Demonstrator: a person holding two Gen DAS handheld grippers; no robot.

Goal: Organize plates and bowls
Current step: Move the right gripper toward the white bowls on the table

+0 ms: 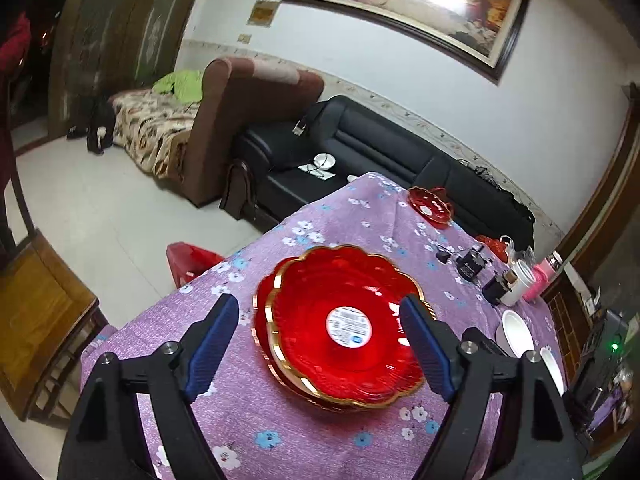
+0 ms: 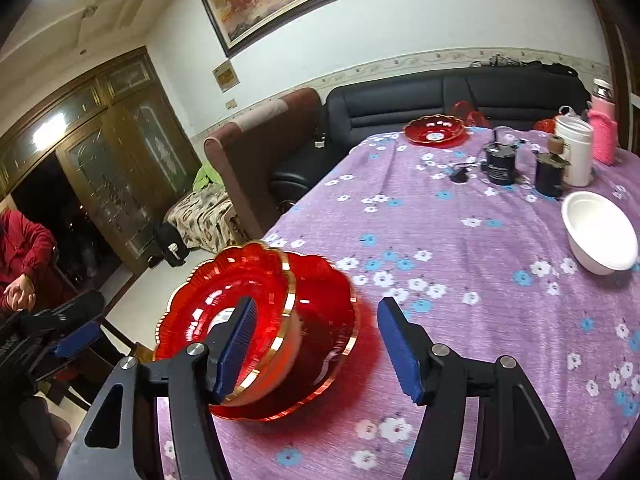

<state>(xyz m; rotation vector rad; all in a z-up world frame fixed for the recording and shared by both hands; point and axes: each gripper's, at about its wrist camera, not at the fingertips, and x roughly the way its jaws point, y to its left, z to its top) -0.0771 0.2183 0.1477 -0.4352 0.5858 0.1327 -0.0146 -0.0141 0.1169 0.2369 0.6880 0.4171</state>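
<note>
Two red scalloped plates with gold rims (image 1: 340, 328) lie stacked on the purple flowered tablecloth (image 1: 280, 432); the top one sits askew. My left gripper (image 1: 320, 320) is open above them, its blue fingers (image 1: 212, 344) on either side of the stack. In the right wrist view the stack (image 2: 260, 328) is at lower left, the top plate tilted. My right gripper (image 2: 316, 344) is open and empty, its left finger (image 2: 236, 352) over the top plate. A third red plate (image 2: 435, 131) lies at the far end. A white bowl (image 2: 600, 236) sits on the right.
Black jars (image 2: 502, 164), a white canister (image 2: 576, 148) and a pink bottle (image 2: 604, 132) stand at the far right of the table. A second white bowl (image 1: 554, 364) sits beside the first (image 1: 516, 332). A black sofa (image 1: 360, 144) lies beyond the table. A person in red (image 2: 24, 256) is at left.
</note>
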